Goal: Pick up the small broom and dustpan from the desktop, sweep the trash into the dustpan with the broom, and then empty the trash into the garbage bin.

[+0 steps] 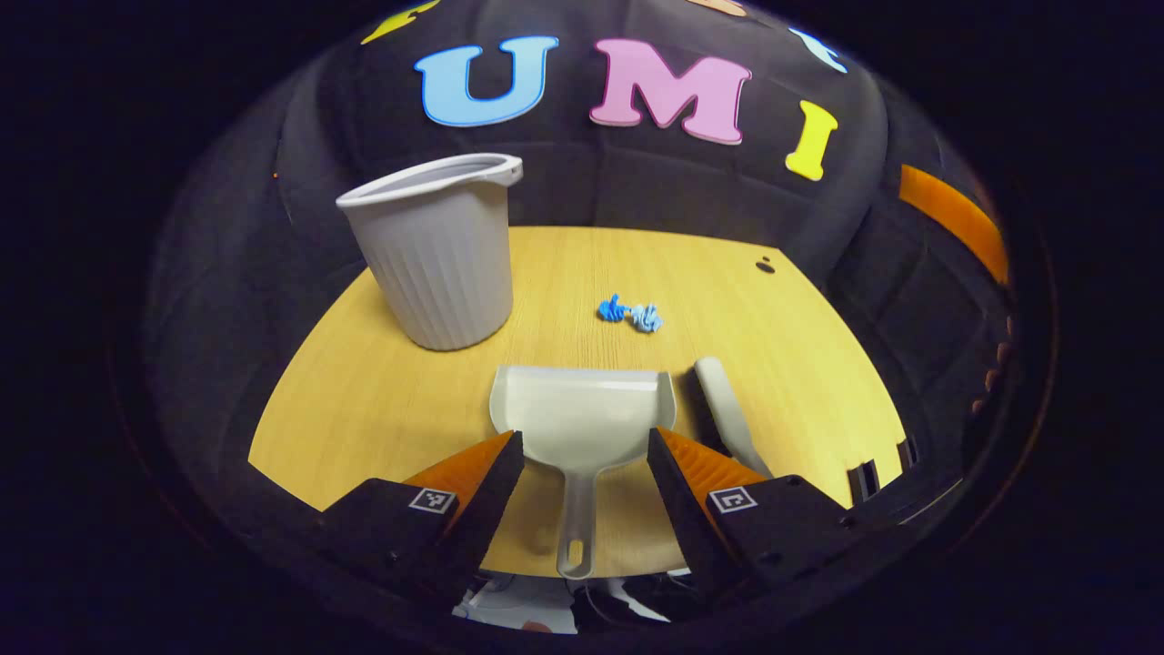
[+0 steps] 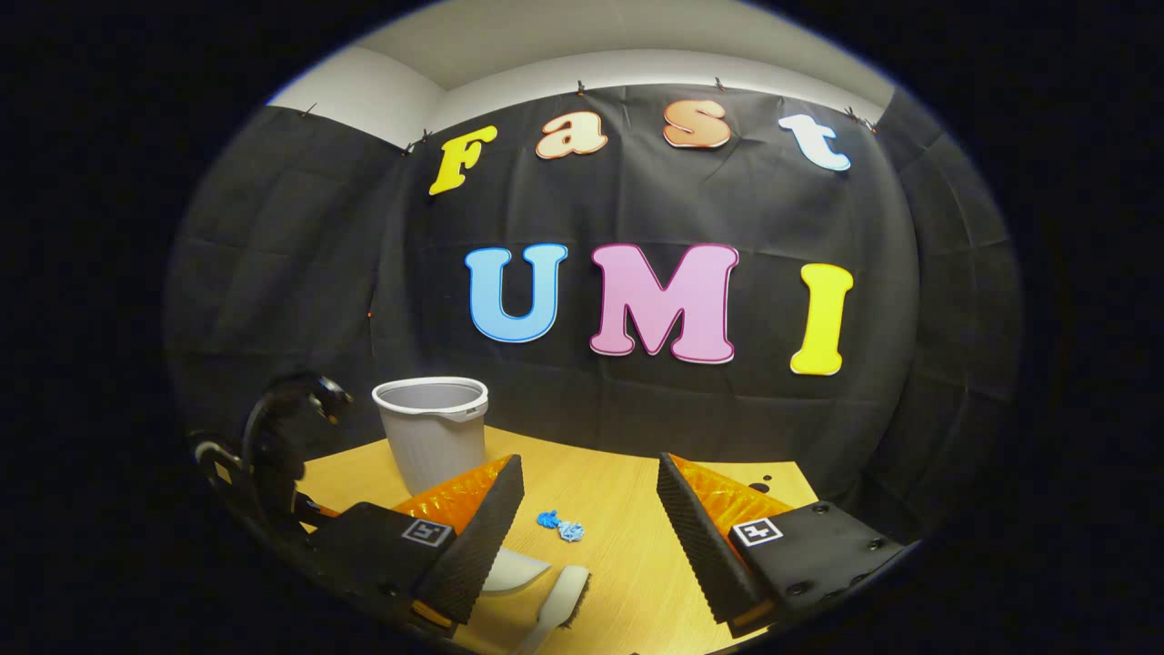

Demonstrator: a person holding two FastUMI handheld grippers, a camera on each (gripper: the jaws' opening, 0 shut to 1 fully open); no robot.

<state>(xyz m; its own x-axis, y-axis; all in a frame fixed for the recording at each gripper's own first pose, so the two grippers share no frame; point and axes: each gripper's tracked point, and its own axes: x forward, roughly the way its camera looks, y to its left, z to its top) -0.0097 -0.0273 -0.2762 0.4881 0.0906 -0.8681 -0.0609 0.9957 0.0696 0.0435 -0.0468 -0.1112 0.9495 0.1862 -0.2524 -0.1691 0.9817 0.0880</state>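
A white dustpan [image 1: 582,418] lies on the wooden desktop [image 1: 364,400], its handle [image 1: 576,528] pointing toward me. My left gripper [image 1: 585,450] hovers open over the handle, fingers on either side and apart from it. A small white broom [image 1: 727,409] lies just right of the dustpan. Blue crumpled trash [image 1: 630,314] sits beyond the pan. A grey ribbed garbage bin [image 1: 436,250] stands at the left rear. In the right gripper view, my right gripper [image 2: 589,500] is open above the desk, with the broom [image 2: 559,596], a dustpan corner [image 2: 514,569], the trash [image 2: 560,525] and the bin [image 2: 435,432] below it.
The other gripper's body [image 2: 273,455] shows at the left of the right gripper view. A small dark hole [image 1: 766,265] marks the desktop's far right. The desk's front edge [image 1: 291,473] is close beneath my left gripper. Black cloth walls surround the desk.
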